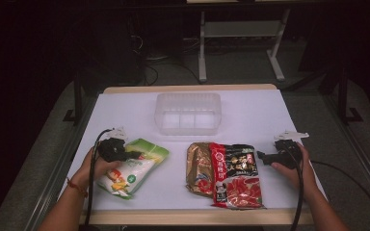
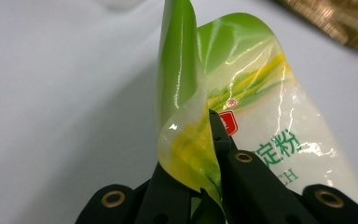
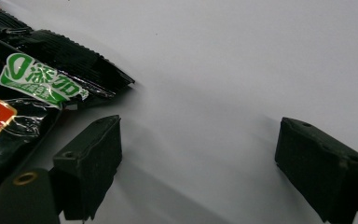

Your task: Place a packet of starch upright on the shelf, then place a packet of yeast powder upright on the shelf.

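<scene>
My left hand [image 1: 94,168] comes in over the near-left part of the table [image 1: 250,115], wrapped around my left gripper [image 1: 136,154]. Its jaws are pinched closed on a folded-up edge of the green and white bag [image 1: 131,168]; in the left gripper view the glossy film of that bag [image 2: 242,107] curls upward between the two black jaws, with a red mark and green characters printed on its clear face. The rest of the bag lies on the tabletop, slanting from the near-left toward the middle.

My right hand [image 1: 296,166] rests near the right edge, holding my right gripper [image 1: 262,158], which points toward the centre. Its jaws stand wide apart with nothing between them; in the right gripper view they sit low over bare white tabletop [image 3: 242,70], and a corner of the red and black packet [image 3: 37,84] lies just beside the left-hand jaw.

In the high view, the red and black packet [image 1: 236,175] lies flat near the front edge, a little right of centre, and overlaps the gold packet [image 1: 198,166] beside it on its left. The right gripper's tips are just beside the red and black packet's right edge.

Farther back, toward the middle of the far edge, stands a clear plastic tub [image 1: 188,113], upright, well apart from the packets.
</scene>
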`<state>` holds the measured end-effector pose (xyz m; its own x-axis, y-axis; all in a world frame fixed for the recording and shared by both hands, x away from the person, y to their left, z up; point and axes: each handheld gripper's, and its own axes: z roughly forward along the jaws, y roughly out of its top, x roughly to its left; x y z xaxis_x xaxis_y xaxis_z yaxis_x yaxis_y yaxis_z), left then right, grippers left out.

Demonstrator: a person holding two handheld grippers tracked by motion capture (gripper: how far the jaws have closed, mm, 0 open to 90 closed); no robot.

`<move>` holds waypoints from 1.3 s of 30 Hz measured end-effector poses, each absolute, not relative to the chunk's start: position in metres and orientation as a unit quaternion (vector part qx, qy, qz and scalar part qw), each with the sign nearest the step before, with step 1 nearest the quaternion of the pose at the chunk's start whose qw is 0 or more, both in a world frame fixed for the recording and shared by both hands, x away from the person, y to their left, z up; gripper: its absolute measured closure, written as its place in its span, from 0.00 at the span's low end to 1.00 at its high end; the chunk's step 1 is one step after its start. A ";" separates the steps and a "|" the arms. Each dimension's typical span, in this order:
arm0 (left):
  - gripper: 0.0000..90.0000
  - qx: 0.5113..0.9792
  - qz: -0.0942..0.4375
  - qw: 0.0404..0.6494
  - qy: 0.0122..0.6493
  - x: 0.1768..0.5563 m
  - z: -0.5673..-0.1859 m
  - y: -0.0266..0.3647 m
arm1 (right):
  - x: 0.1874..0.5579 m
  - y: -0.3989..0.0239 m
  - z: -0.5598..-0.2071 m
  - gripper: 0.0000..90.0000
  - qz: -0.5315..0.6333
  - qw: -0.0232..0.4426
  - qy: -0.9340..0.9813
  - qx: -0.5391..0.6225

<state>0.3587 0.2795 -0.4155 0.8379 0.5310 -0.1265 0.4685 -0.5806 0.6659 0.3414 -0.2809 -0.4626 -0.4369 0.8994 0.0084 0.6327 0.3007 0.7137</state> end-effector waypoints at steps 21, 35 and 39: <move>1.00 0.792 0.088 0.528 0.295 0.315 -0.351 0.303 | 0.343 -0.281 -0.463 0.15 0.331 0.198 0.783 0.489; 1.00 0.758 0.102 0.568 0.306 0.306 -0.338 0.297 | 0.343 -0.282 -0.463 0.15 0.332 0.198 0.783 0.488; 1.00 0.744 0.107 0.580 0.315 0.303 -0.334 0.294 | 0.342 -0.281 -0.463 0.15 0.332 0.199 0.783 0.488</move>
